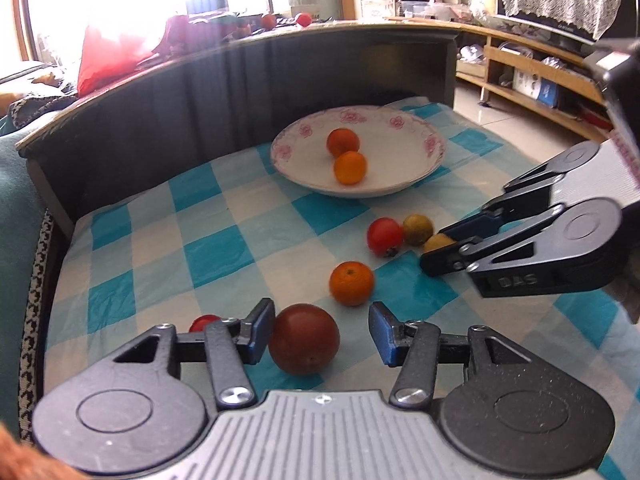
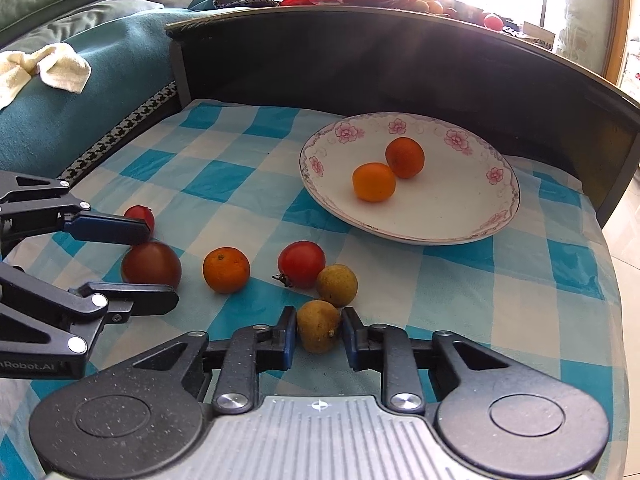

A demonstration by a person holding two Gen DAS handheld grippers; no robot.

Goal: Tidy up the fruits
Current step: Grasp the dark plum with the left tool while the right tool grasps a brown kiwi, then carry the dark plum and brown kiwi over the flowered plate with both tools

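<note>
Right wrist: tongs [image 2: 316,336] pinch a yellow-green fruit [image 2: 319,331].

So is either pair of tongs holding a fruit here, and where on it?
The right tongs pinch the yellow-green fruit across its sides. The left tongs are open around the dark red fruit.

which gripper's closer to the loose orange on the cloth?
Left. Left gripper brackets the dark tomato just beside the orange; right gripper sits farther off, around a yellow-green fruit.
</note>
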